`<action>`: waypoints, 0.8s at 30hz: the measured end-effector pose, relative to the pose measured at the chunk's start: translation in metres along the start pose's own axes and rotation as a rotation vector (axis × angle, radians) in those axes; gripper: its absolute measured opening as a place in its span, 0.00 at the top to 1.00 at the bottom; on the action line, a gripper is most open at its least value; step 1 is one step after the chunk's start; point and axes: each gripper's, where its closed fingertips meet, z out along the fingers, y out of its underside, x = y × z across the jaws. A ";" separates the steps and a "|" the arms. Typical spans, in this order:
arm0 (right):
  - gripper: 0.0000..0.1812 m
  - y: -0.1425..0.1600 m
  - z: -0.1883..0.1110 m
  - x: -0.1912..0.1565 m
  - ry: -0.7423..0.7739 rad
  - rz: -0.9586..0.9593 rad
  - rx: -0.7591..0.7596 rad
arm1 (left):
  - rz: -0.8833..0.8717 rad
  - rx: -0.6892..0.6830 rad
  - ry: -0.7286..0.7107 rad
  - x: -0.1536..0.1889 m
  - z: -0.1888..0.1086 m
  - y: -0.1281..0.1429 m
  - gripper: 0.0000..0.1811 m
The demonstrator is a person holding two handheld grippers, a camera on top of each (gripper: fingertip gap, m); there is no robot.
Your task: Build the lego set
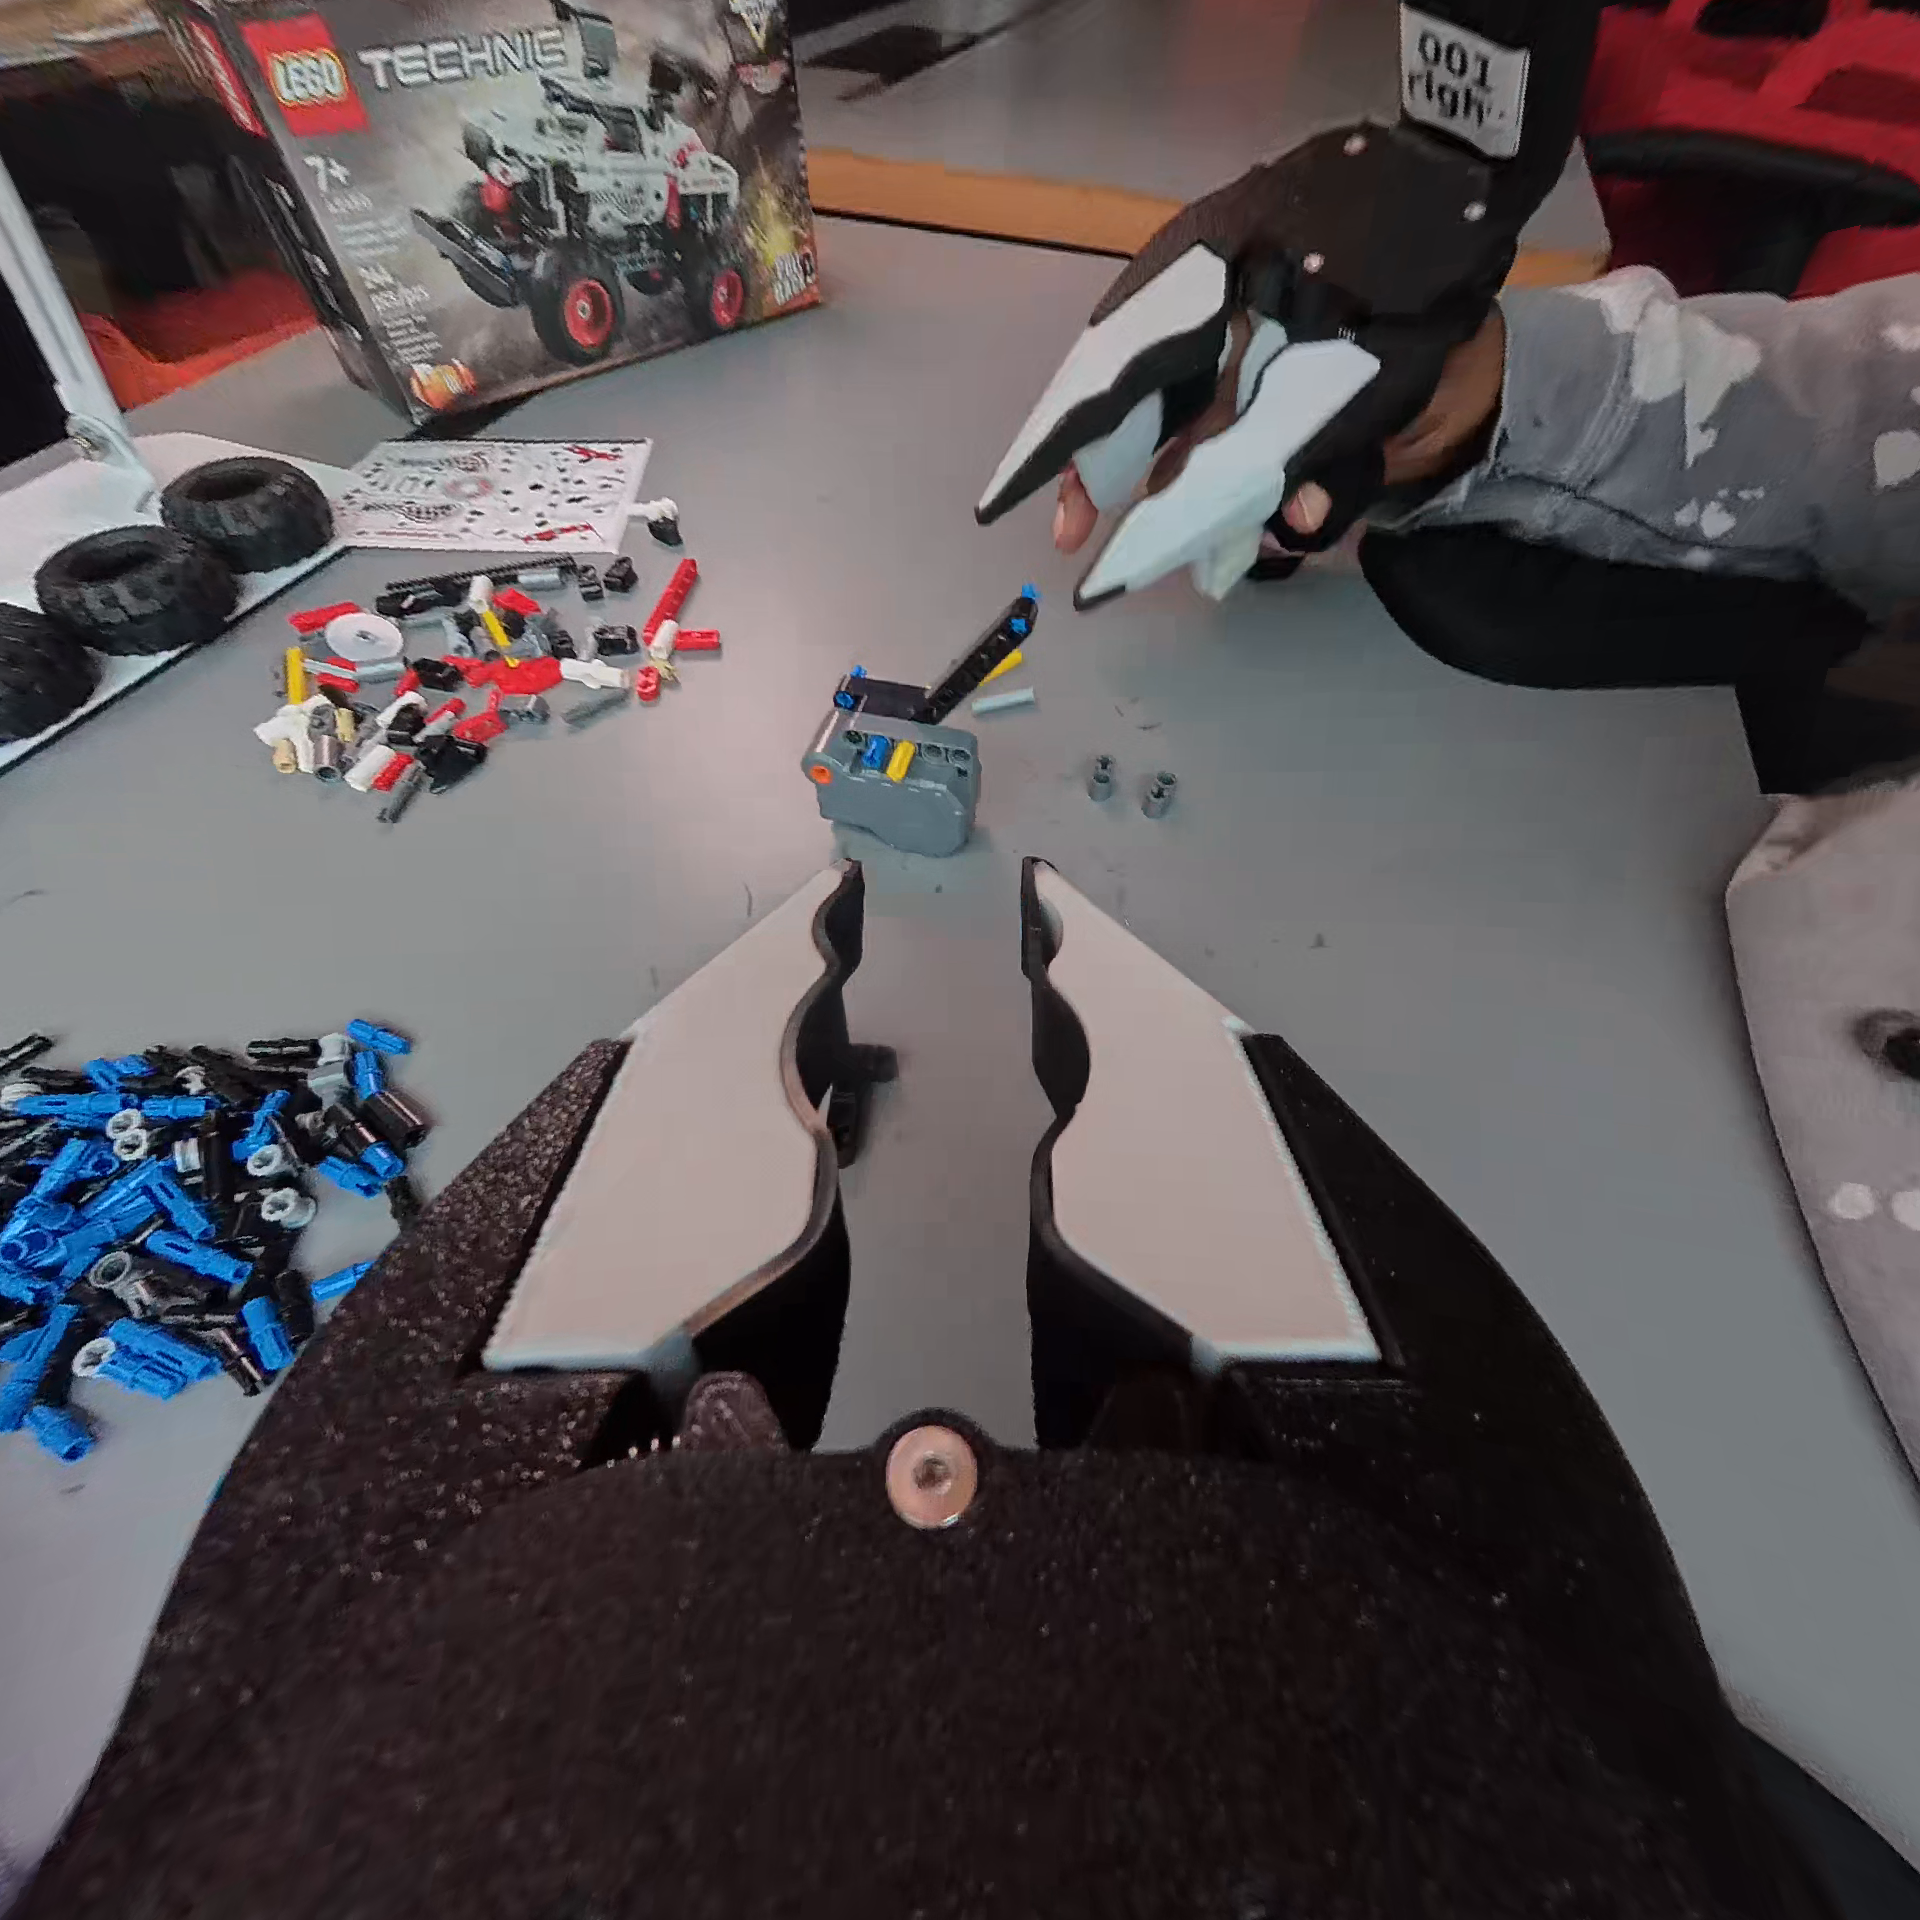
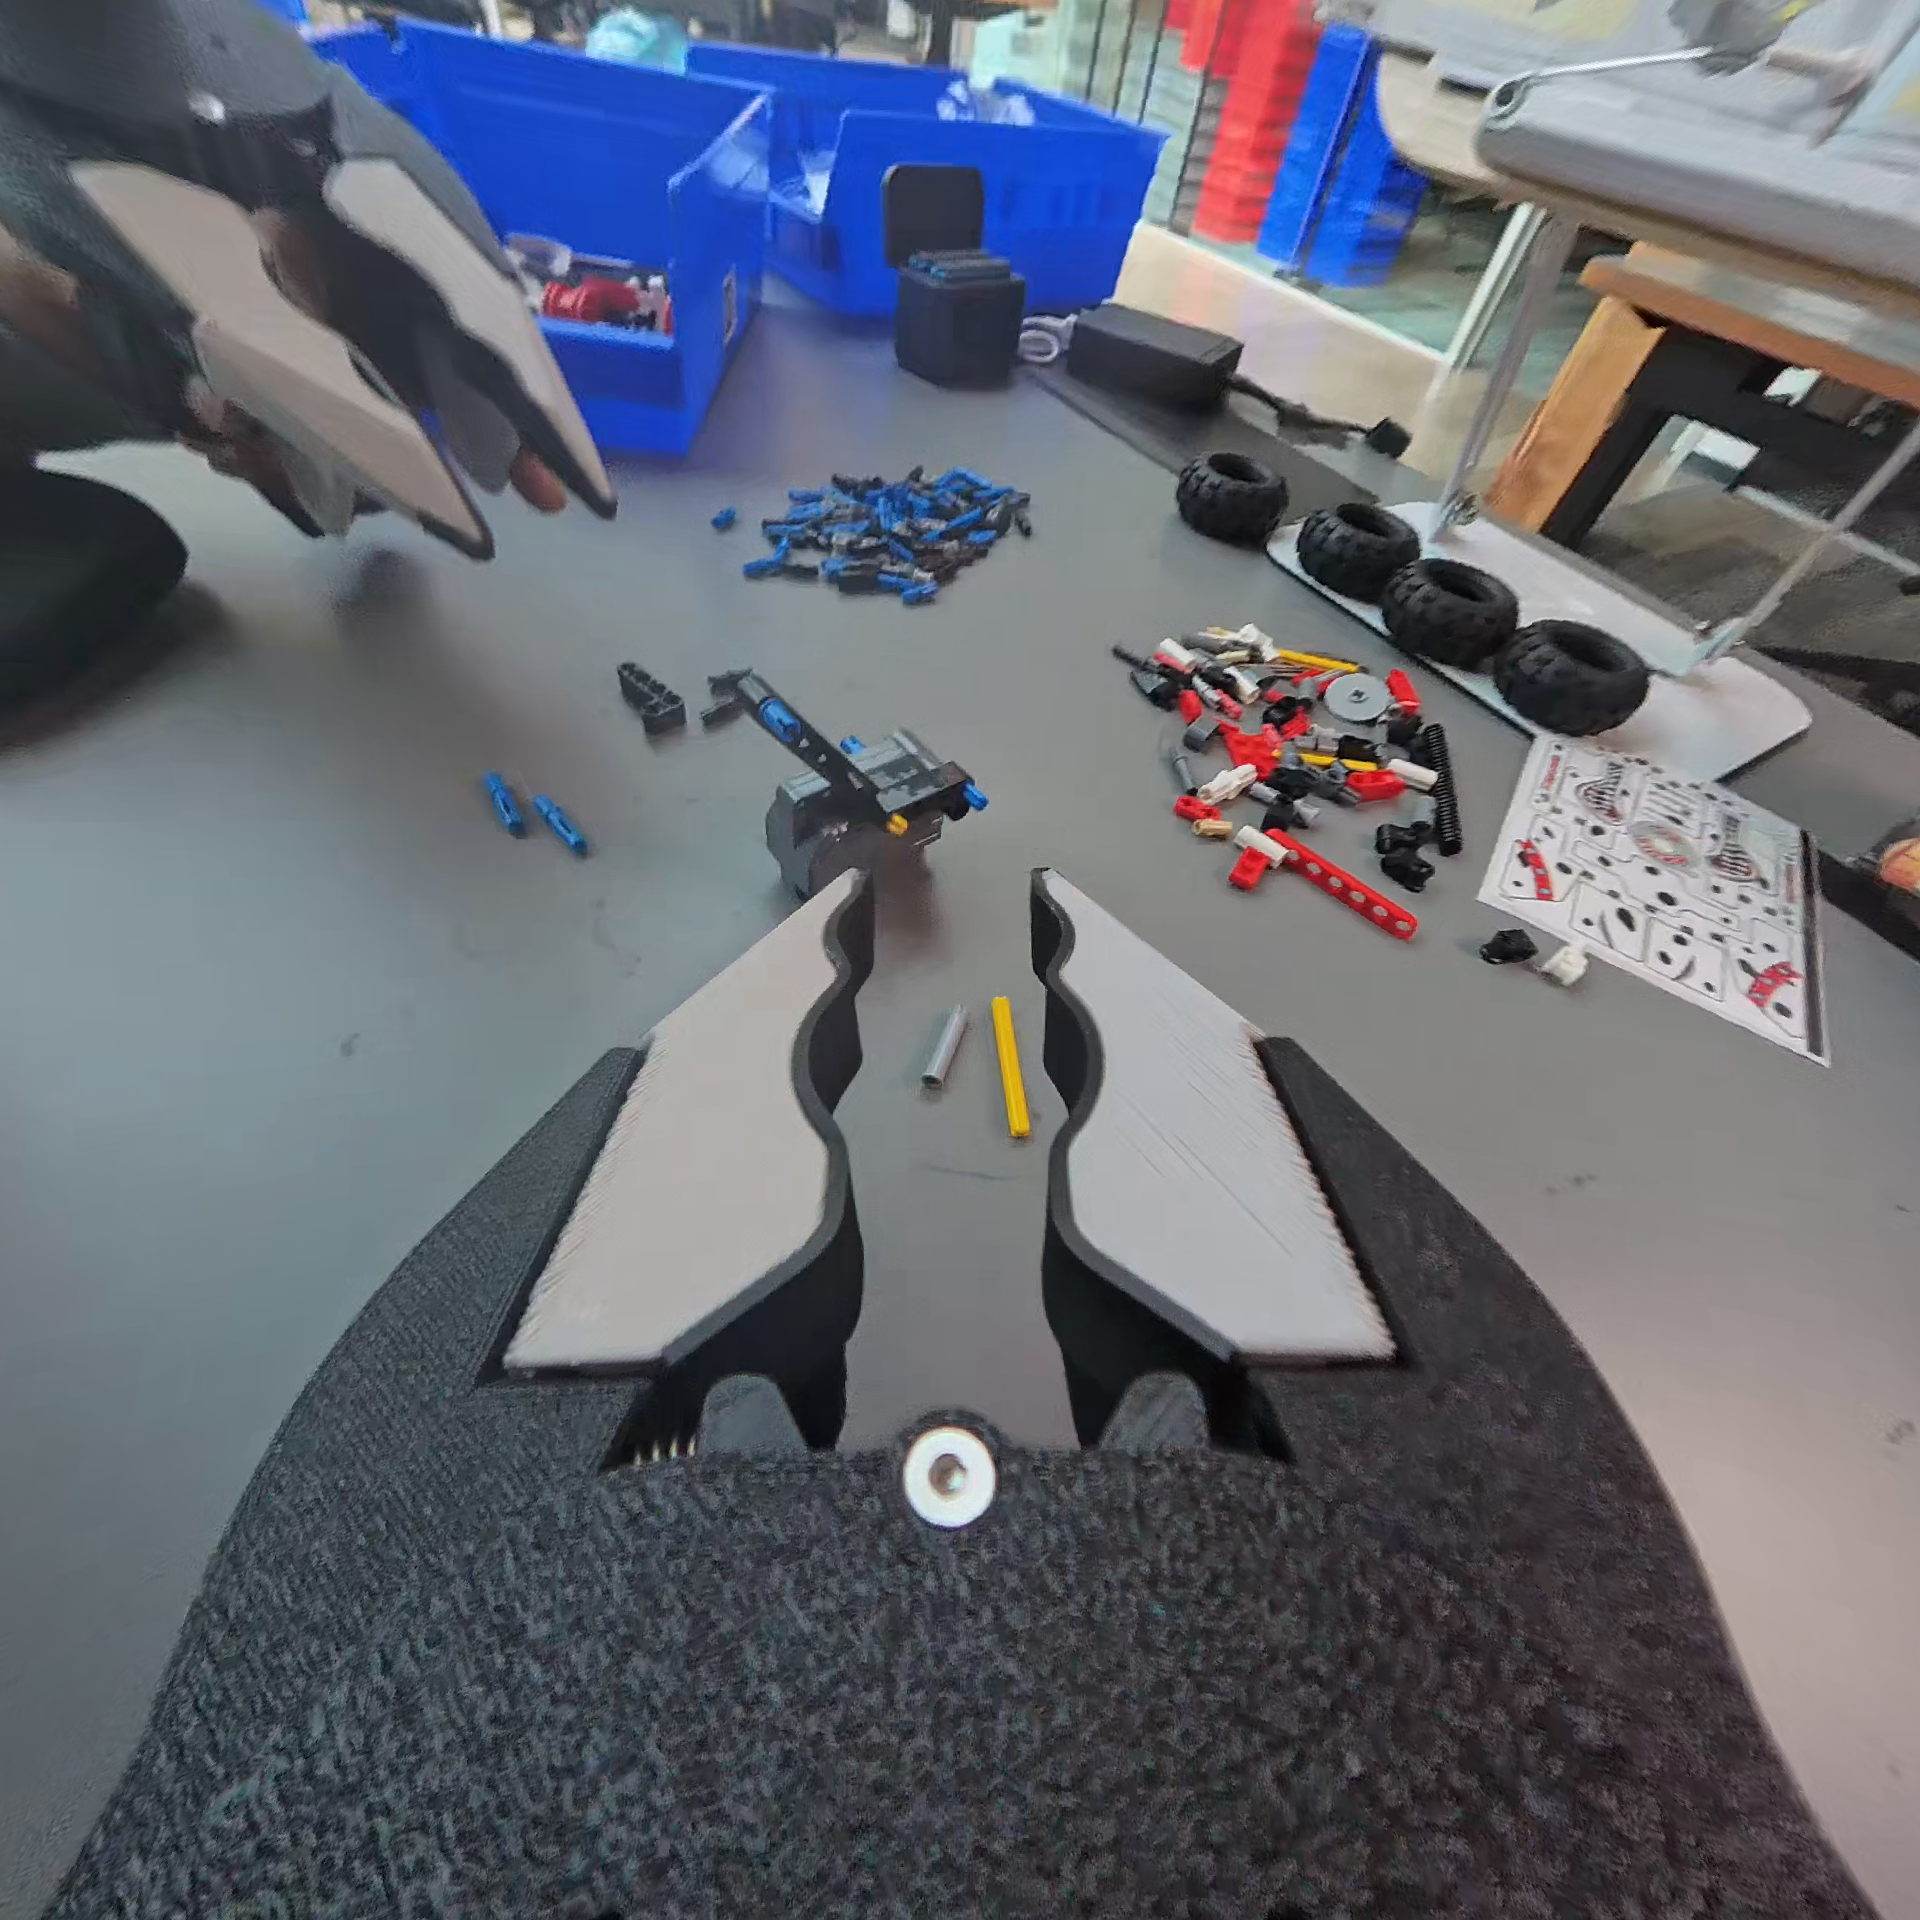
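Note:
A partly built assembly, a grey motor block (image 1: 894, 790) with a black beam (image 1: 977, 655) and blue pins, stands on the grey table; it also shows in the right wrist view (image 2: 852, 805). My left gripper (image 1: 940, 868) is open and empty, its tips just short of the block. My right gripper (image 2: 948, 878) is open and empty above the table, with a grey tube (image 2: 943, 1047) and a yellow axle (image 2: 1010, 1065) lying between its fingers. Each gripper shows in the other's view, the right one (image 1: 1029, 561) and the left one (image 2: 540, 530), both open.
A mixed pile of red, black and white parts (image 1: 468, 675), a blue and black pin pile (image 1: 156, 1195), several tyres (image 2: 1455, 613), a sticker sheet (image 2: 1652, 883), the set's box (image 1: 520, 187), two grey bushes (image 1: 1127, 784), two blue pins (image 2: 535, 816), blue bins (image 2: 623, 208). Some 15 centimeters of space lies between my two pairs of fingers. The grey motor block (image 1: 894, 790) is about 8 centimeters from my left fingertips.

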 end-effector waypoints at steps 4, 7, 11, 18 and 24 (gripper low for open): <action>0.57 0.030 0.028 -0.007 -0.152 -0.182 -0.264 | -0.033 0.060 -0.077 -0.016 -0.002 -0.007 0.83; 0.50 0.023 0.052 -0.007 -0.278 -0.235 -0.302 | -0.025 0.041 -0.087 -0.015 0.001 -0.003 0.83; 0.45 0.015 0.077 -0.019 -0.468 -0.318 -0.370 | -0.001 0.002 -0.104 -0.017 0.005 0.006 0.84; 0.68 0.023 0.095 -0.023 -0.467 -0.342 -0.457 | -0.005 0.005 -0.141 -0.025 0.002 0.008 0.85; 0.68 0.010 0.022 0.098 0.098 0.066 -0.384 | -0.025 0.002 -0.269 -0.047 -0.010 0.005 0.86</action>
